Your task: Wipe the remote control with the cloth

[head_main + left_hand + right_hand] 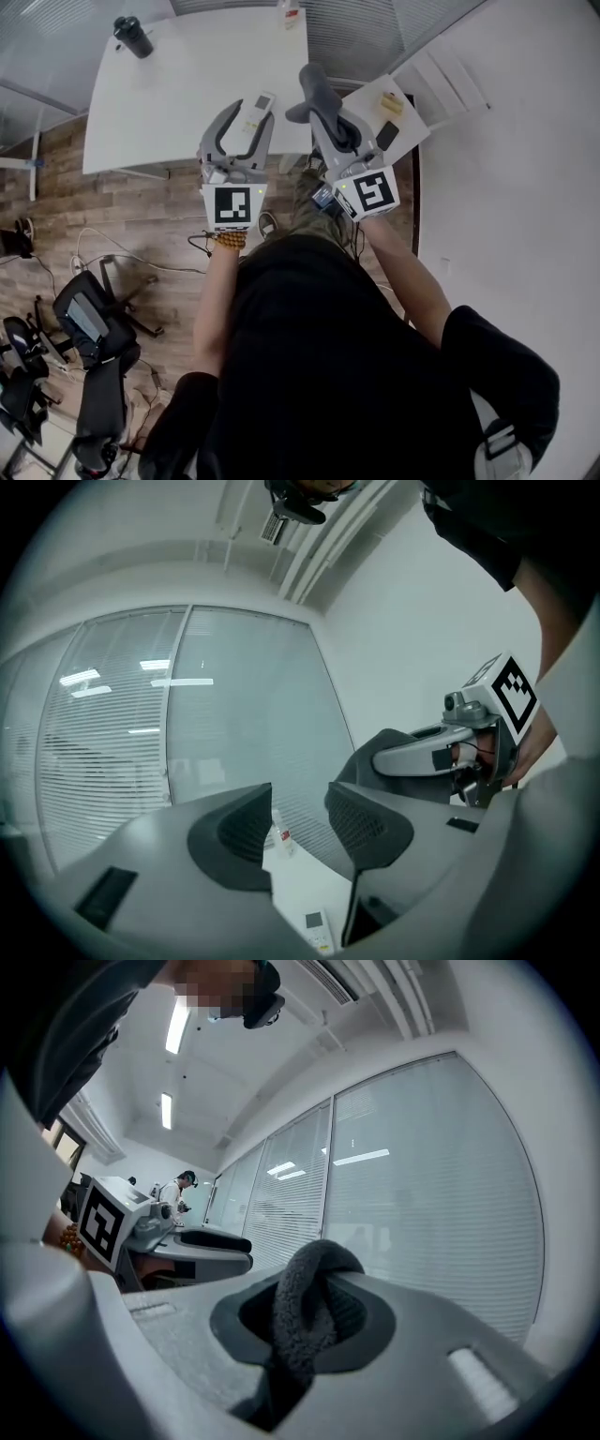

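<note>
The white remote control [262, 103] lies on the white table [178, 94] far below; it also shows low in the left gripper view as the remote [319, 932]. Both grippers are raised and point level. My left gripper [251, 122] stands open with nothing between its jaws; in its own view the left gripper [298, 829] frames only the table. My right gripper [323, 111] is shut on a dark grey cloth [311, 80], bunched in a fold [314, 1265] between its jaws. From the left gripper view the cloth [367, 761] hangs off the right gripper [441, 754].
A black flask [133, 36] and a small bottle [291, 11] stand on the table. A white side unit [412, 112] with a dark phone [386, 136] is at the right, by the wall. Office chairs [89, 319] crowd the lower left floor. Glass partitions with blinds [431, 1204] lie ahead.
</note>
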